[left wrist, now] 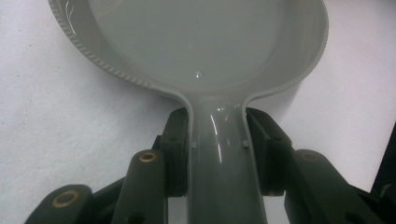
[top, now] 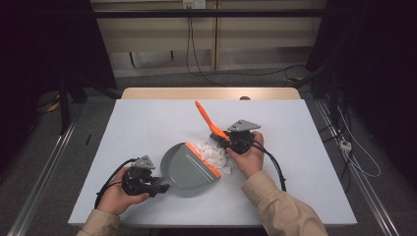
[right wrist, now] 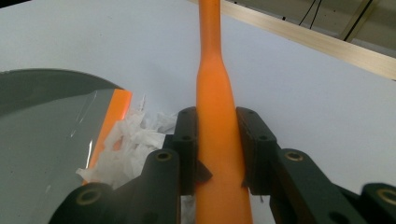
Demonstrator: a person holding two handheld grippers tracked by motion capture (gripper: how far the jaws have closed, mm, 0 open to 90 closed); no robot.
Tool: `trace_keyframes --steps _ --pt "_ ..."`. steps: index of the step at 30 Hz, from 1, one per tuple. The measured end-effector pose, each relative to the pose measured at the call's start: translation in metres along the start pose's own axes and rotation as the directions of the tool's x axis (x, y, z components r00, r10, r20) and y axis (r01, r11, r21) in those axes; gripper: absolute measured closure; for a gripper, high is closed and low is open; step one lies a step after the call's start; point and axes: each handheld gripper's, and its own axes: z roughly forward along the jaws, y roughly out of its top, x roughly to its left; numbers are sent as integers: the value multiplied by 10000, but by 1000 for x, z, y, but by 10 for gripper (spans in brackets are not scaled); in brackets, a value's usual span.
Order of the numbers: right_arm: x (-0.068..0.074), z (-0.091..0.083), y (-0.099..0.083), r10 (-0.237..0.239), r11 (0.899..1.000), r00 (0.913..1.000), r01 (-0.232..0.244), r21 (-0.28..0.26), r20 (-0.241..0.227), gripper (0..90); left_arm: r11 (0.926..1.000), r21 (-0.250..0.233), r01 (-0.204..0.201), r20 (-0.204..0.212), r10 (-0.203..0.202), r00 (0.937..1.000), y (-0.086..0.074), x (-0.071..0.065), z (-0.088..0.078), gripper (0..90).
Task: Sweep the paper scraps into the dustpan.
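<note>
The left gripper (top: 156,186) clamped the dustpan (top: 189,168) handle at the near left. The right gripper (top: 227,140) gripped the brush (top: 209,119), just right of the paper scraps (top: 212,152) at the pan's orange lip.

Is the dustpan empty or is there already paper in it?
Empty, as far as the views show. The dustpan has a bare grey floor, and the white paper scraps lie heaped on the table against its orange lip.
</note>
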Motion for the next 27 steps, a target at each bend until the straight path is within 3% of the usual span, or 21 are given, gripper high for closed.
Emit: trace_keyframes --steps 6,11,20,23,27 --pt "9 1 0 -63 9999 9996 61 -92 -273 713 10000 14 44 20 -44 10000 2 0 2 623" --pt "19 2 0 -396 9991 9989 391 -175 -267 713 9999 -21 113 27 -113 9999 3 -1 3 623" --pt "30 3 1 -514 9983 9978 502 -299 -416 714 9997 -1 247 -2 -247 9997 8 -4 11 623" --pt "35 4 2 -508 9983 9970 491 -299 -579 713 9997 -19 241 -101 -241 9997 9 -5 13 623" --pt "40 2 4 -296 9990 9927 256 -355 -1172 714 9992 -117 377 -73 -378 9993 7 -4 12 623"
